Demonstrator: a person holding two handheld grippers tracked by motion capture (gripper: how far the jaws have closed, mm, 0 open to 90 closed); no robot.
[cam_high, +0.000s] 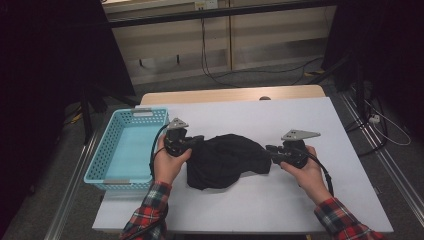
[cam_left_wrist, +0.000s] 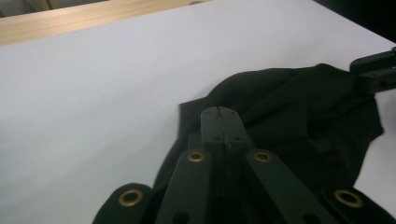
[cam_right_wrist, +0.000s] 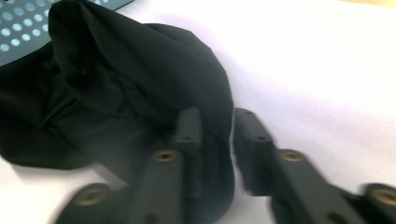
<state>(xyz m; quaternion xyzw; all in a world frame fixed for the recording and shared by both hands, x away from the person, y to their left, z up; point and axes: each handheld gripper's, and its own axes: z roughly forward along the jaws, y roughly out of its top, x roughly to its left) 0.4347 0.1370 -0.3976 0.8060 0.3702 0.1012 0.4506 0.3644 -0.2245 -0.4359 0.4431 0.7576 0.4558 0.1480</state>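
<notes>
Done: your left gripper (cam_high: 196, 141) pinches the black cloth (cam_high: 226, 160).
Right gripper (cam_right_wrist: 215, 140): partly open around the cloth's edge.
Left: fold it; basket (cam_high: 95, 165) holds nothing.

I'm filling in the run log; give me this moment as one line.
left gripper: shut on black cloth | right gripper: jaws apart around cloth edge | basket: empty

sleeves (cam_high: 150, 210): red, white and dark plaid flannel
left gripper (cam_left_wrist: 223, 122): black jaws, brass-ringed screws
right gripper (cam_high: 270, 150): black body, grey three-cornered plate, black cable
</notes>
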